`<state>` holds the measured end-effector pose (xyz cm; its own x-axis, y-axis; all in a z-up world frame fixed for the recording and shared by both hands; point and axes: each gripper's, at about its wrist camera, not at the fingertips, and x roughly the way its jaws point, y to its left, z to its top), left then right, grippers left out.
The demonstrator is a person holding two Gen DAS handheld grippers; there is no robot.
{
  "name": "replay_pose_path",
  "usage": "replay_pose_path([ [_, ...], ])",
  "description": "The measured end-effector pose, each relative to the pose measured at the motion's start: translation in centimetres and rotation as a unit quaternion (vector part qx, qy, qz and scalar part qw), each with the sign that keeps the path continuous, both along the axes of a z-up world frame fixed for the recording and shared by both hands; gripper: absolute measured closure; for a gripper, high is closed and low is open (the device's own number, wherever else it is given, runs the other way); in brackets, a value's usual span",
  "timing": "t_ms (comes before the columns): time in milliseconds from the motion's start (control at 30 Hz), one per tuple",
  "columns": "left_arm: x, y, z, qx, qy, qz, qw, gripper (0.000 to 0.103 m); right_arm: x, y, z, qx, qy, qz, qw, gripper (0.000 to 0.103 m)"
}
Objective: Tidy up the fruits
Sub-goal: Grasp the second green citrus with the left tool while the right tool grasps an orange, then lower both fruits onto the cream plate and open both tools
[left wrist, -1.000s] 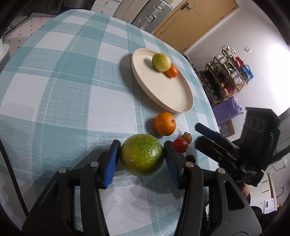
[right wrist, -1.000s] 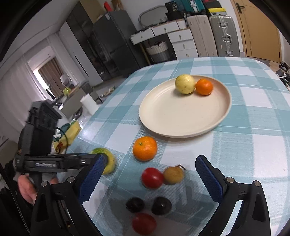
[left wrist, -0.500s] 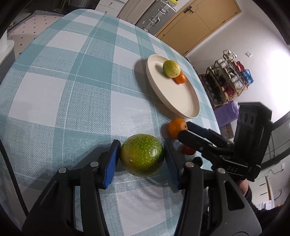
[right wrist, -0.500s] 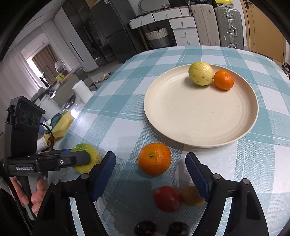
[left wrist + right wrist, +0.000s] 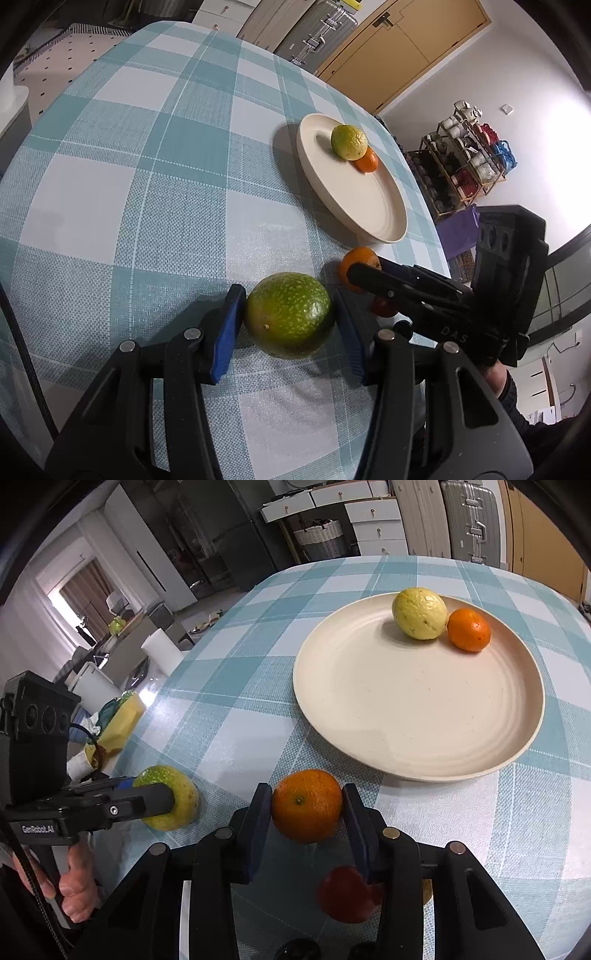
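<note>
Closing in during the last second, the right gripper (image 5: pixel 306 808) now has its pads against both sides of the loose orange (image 5: pixel 307 805), where earlier it hung wide above the small fruit; so a lift toward the plate (image 5: pixel 417 716) looks imminent; the left gripper (image 5: pixel 290 317) stays clamped on the green fruit (image 5: pixel 289 315); counted: two fruits on the plate, one orange and one green fruit gripped, one red fruit (image 5: pixel 347 895) clearly visible below, others partly hidden.
</note>
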<state>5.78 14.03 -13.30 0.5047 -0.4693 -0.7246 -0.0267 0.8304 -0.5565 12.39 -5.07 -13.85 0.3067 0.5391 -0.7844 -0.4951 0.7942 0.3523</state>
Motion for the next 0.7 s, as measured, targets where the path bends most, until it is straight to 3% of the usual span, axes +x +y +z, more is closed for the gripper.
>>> replay_pose_path([
  [367,1.8,-0.5,2.0,0.006,-0.014,0.002,0.9999,0.057,-1.8,-3.0,4.4,0.067,-0.09,-0.021,0.993,0.064],
  [700,7.2,-2.2,5.2,-0.014,-0.038,-0.017,0.999,0.057,0.4,-6.1,6.4,0.08,-0.109,-0.047,0.99,0.064],
])
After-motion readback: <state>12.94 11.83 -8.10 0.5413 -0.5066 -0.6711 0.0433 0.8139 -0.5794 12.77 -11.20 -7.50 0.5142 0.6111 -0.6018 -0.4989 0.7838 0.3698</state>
